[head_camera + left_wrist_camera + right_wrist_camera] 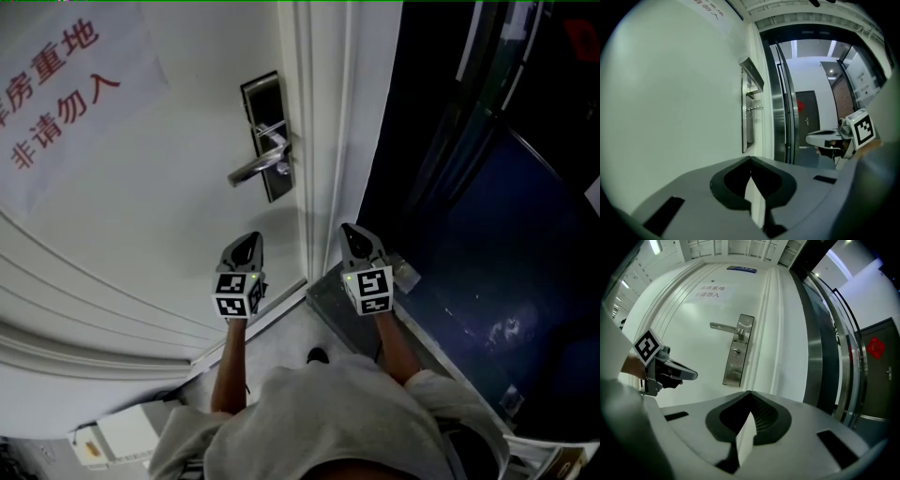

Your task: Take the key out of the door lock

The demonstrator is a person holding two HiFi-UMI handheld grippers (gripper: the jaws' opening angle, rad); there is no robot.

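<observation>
We find the key seated in the lock plate, below the lever handle. In the left gripper view its long axis runs level, pointing straight out of the white door towards 3 o'clock. In the right gripper view we see it nearly end-on.

Our left gripper has its jaws pressed together on nothing. In the head view the plate lies at its 12 o'clock, well apart. Our right gripper, also closed and empty, sits before the door frame, with the plate at its 11 o'clock.

The door's edge runs just at 3 o'clock of the plate, and past the frame stands a dark panel. Only open air lies between both grippers and the key.
</observation>
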